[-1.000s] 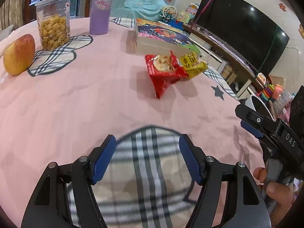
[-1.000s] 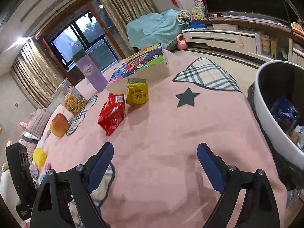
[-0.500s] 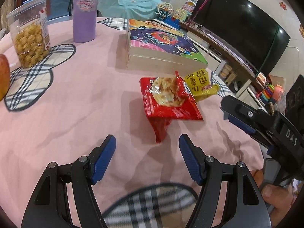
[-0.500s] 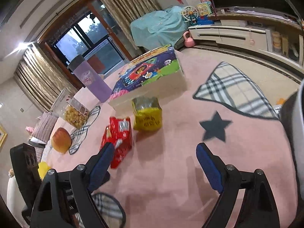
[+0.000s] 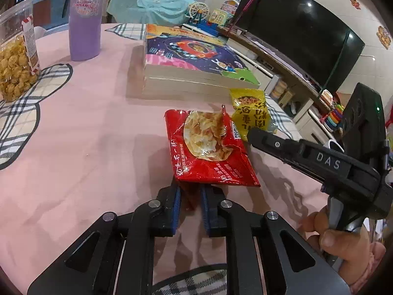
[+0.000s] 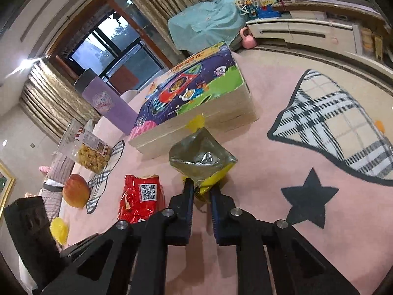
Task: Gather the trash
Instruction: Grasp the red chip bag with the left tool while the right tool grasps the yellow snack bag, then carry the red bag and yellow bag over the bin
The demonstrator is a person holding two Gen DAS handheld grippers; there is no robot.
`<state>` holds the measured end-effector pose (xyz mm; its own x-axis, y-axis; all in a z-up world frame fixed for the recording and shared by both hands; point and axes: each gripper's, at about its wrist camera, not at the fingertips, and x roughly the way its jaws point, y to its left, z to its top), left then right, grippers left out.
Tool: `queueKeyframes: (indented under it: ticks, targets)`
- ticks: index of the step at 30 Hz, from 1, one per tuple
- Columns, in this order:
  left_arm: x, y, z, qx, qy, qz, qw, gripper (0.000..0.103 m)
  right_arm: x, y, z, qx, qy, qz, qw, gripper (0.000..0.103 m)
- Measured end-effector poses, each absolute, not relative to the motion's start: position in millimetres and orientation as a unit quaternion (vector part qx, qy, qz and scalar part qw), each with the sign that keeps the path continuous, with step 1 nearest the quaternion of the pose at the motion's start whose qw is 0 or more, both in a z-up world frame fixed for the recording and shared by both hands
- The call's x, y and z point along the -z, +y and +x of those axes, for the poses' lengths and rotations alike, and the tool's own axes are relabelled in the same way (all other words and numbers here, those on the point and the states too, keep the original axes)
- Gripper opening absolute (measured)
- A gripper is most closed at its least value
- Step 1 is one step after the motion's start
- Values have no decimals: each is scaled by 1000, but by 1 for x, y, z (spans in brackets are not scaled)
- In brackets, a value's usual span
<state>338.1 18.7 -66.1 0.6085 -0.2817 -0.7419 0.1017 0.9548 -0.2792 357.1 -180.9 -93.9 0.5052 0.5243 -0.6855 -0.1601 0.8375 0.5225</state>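
Observation:
A red snack packet (image 5: 208, 147) lies on the pink tablecloth (image 5: 86, 135), torn open at the top. My left gripper (image 5: 190, 191) is at its near lower corner; its jaws are closing and the blue pads pinch that corner. Just right of it, in front of the box, sits a yellow snack packet (image 5: 250, 118). In the right wrist view my right gripper (image 6: 201, 189) has its jaws closing tight on the near edge of the yellow packet (image 6: 203, 157). The red packet (image 6: 140, 199) lies to its left. A hand holds the right gripper (image 5: 255, 135) at the right edge of the left wrist view.
A colourful puzzle box (image 5: 191, 59) lies flat right behind the packets. Further left stand a purple tumbler (image 5: 84, 19) and a clear jar of snacks (image 5: 14, 56), and an apple (image 6: 76, 191) rests beyond them. A TV (image 5: 294, 36) and low cabinet stand past the table.
Both grippers moved forward across the table to the packets. Their jaws went from wide open to closed, the left on the red packet, the right on the yellow one.

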Motion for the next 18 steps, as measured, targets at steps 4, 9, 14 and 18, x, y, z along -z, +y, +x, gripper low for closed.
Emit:
queueKeyframes:
  ticks: [4,9,14,18]
  targets:
    - [60,20,330,107,420,-105,895,3,87,-183,345,-207,447,194,848,10]
    - [55,21,314,105,413,-113,898,2,77,-191,326,-209,437,193,854,9]
    - [50,16,297,110,408,-124,898,2,67,-199,302,-210,428,189,858,9]
    - [46,4,279,123,405,-123,898,2,62,-209,279,-205,423,185,863,9]
